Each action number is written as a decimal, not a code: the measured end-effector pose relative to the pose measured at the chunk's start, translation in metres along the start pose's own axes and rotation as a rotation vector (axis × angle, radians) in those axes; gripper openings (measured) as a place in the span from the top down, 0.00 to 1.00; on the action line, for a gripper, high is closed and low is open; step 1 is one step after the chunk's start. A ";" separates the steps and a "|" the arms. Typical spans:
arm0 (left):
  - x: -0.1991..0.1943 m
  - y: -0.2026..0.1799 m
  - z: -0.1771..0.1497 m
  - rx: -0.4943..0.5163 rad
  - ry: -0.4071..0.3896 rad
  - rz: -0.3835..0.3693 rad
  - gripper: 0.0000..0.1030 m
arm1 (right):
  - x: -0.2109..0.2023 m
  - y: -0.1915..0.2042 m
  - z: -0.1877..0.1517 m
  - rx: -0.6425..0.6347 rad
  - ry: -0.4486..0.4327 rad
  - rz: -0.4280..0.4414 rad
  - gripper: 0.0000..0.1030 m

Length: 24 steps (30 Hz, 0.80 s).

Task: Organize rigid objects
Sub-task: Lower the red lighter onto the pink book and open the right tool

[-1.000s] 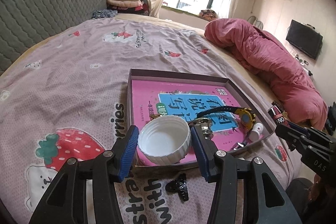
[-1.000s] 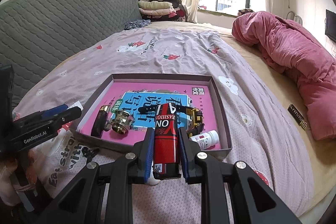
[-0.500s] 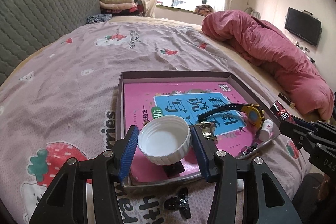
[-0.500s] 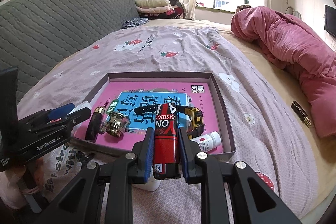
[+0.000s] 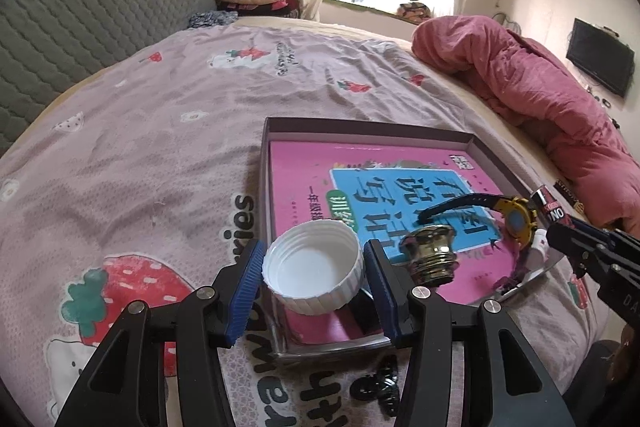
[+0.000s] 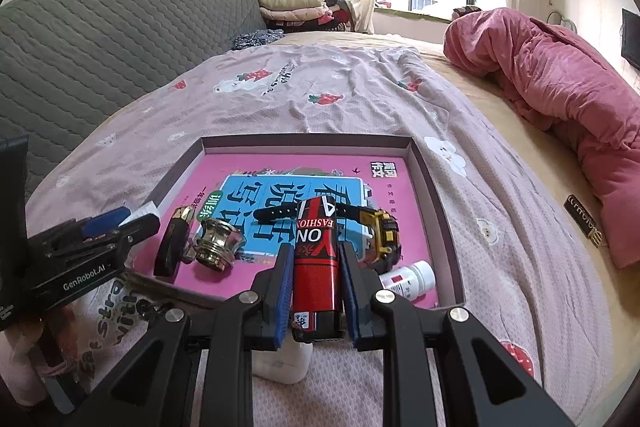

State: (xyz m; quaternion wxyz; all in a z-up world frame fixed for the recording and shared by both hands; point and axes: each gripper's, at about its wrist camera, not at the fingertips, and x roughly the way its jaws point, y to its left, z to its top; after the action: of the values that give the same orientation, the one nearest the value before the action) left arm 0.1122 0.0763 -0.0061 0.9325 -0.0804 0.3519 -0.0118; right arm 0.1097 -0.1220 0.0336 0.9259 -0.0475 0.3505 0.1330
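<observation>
Left gripper [image 5: 314, 277] clamped on the white cap [image 5: 313, 265], open side up, blue pads tight on its ribbed wall. Vs 1 s ago it's moved forward: cap now sits over the near-left corner of the tray [image 5: 362, 126], was short of the near edge. Right gripper [image 6: 313, 281] closed on the red can [image 6: 316, 255], held lengthwise over the tray's near edge; barely changed, slightly closer in.

Just short of the tray's near edge on the bedspread [image 5: 132, 131]: black clip [image 5: 378, 389]; white object [image 6: 283, 361] under the right gripper, can't tell what it is.

Inside the tray: pink book [image 6: 280, 171] covers the floor. On it, near edge: black lighter-shaped item [image 6: 173, 241] at left, brass knob [image 6: 218, 245] just beside it, small white bottle [image 6: 408, 277] at near-right corner. Yellow watch [image 6: 380, 233] lies mid-tray, strap running left behind the can.

Beyond the tray, right: rolled pink quilt [image 6: 560, 87]. Small black tag [image 6: 584, 221] on the bed between tray and quilt.
</observation>
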 end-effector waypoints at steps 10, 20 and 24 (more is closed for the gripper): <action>0.000 0.002 -0.002 0.009 0.001 0.002 0.49 | 0.014 0.005 0.010 -0.004 0.005 -0.007 0.78; -0.002 0.015 -0.001 -0.100 -0.004 -0.082 0.49 | 0.020 0.007 0.009 0.005 0.023 -0.005 0.78; -0.004 0.008 -0.001 -0.081 -0.007 -0.118 0.49 | 0.024 0.007 0.010 0.009 0.029 -0.006 0.78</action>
State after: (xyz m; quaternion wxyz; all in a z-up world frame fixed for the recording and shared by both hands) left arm 0.1079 0.0841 -0.0052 0.9274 -0.1389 0.3434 -0.0522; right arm 0.1311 -0.1081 0.0254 0.9213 -0.0466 0.3642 0.1278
